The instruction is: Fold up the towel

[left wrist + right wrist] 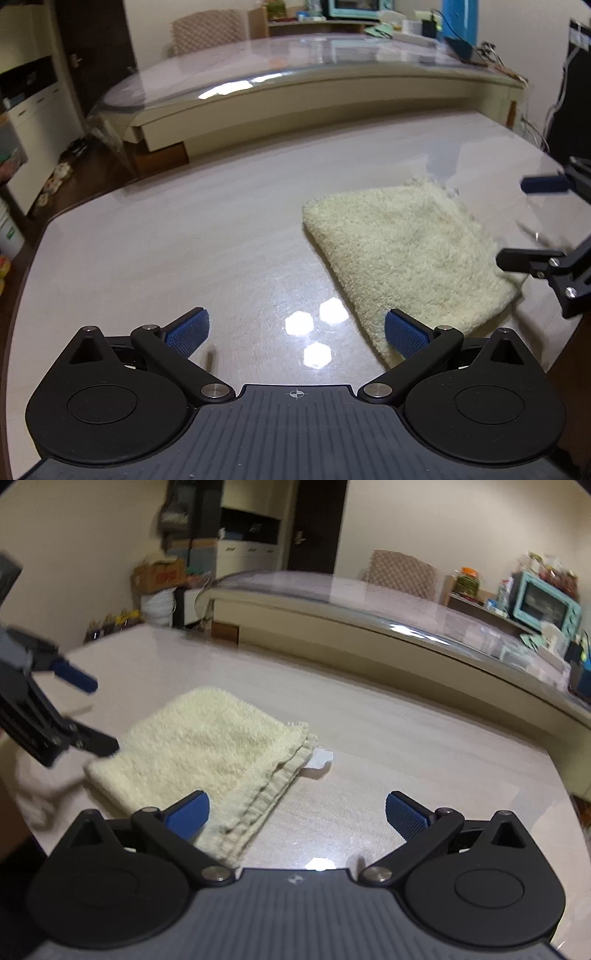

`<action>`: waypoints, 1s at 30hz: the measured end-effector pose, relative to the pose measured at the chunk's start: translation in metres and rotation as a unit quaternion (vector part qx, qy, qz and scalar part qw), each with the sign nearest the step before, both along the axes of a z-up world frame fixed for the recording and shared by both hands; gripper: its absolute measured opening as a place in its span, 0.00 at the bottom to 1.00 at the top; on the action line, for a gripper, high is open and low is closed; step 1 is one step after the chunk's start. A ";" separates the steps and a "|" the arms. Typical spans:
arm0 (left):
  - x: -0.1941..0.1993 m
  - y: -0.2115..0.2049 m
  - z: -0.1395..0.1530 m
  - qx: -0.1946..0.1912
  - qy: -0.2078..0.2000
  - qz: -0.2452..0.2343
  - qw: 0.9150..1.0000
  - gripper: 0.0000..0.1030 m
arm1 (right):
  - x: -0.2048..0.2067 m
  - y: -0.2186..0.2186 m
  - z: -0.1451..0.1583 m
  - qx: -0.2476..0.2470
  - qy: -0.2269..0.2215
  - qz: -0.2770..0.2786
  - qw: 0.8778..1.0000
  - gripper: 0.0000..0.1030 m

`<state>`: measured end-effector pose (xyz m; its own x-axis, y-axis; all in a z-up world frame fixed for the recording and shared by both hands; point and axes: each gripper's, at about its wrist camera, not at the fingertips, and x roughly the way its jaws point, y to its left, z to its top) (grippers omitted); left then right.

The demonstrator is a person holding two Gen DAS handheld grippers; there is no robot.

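- Now folded, the cream towel (410, 258) lies right of centre on the table (184, 240).
- Left gripper (297, 328): fingers wide apart, empty.
- Right gripper (297, 808): likewise spread, empty.

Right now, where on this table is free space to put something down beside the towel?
The table is bare left of the towel, out to its rounded left edge. Another bare strip lies between the towel and the far table edge. It is crowded at the towel's near corners, where the open left gripper and open right gripper hover.
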<state>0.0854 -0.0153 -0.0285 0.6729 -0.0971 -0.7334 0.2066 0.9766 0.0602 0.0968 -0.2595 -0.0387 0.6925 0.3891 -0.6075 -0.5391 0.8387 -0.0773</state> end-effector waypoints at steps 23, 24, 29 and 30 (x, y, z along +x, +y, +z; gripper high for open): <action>-0.104 -0.017 0.019 -0.031 -0.061 0.061 0.996 1.00 | -0.088 -0.023 0.015 0.107 0.045 -0.086 0.989 1.00; -0.108 -0.018 0.020 -0.033 -0.061 0.065 0.996 1.00 | -0.090 -0.023 0.016 0.107 0.046 -0.090 0.989 1.00; -0.119 -0.020 0.021 -0.054 -0.061 0.071 0.994 1.00 | -0.106 -0.022 0.020 0.112 0.046 -0.092 0.988 1.00; -0.121 -0.020 0.022 -0.057 -0.064 0.074 0.994 1.00 | -0.109 -0.022 0.021 0.113 0.046 -0.092 0.988 1.00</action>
